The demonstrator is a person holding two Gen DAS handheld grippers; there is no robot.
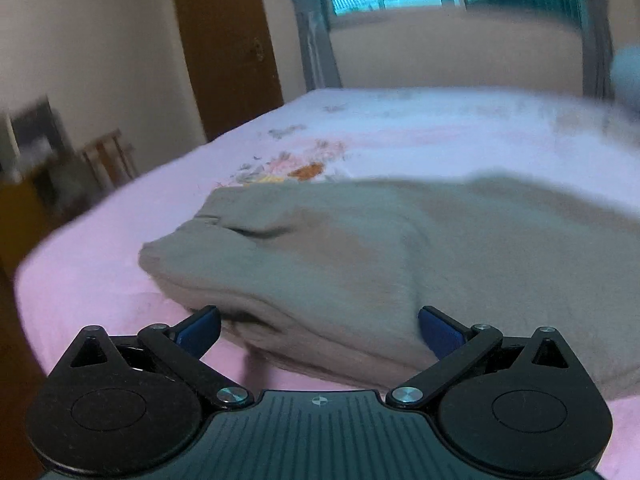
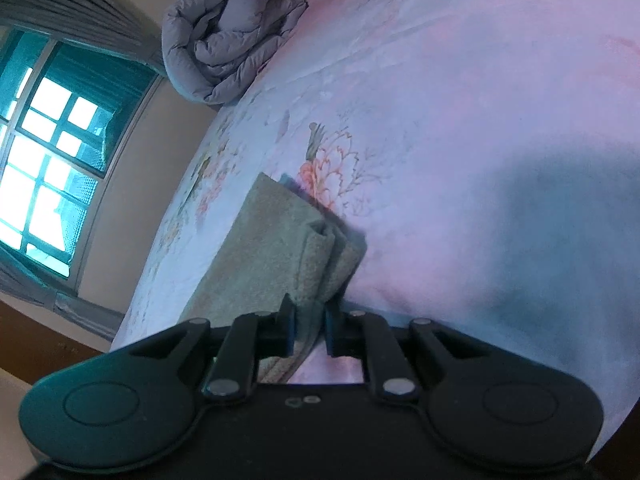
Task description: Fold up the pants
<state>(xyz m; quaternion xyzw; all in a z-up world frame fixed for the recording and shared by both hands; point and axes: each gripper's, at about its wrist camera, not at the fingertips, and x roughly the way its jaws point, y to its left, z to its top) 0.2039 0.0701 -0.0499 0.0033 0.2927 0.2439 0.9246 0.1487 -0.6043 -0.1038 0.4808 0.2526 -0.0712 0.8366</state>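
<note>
One pants (image 2: 316,264) fold between right jaws

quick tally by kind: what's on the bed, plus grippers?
Pants: 1, olive-grey pants
Quilt: 1, folded grey quilt
Grippers: 2, left gripper, right gripper
Total: 4, all on or over the pink floral bed sheet

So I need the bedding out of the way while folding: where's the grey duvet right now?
In the right wrist view the grey duvet is bundled at the upper left, on the far end of the bed near the window, well clear of the pants.
</note>
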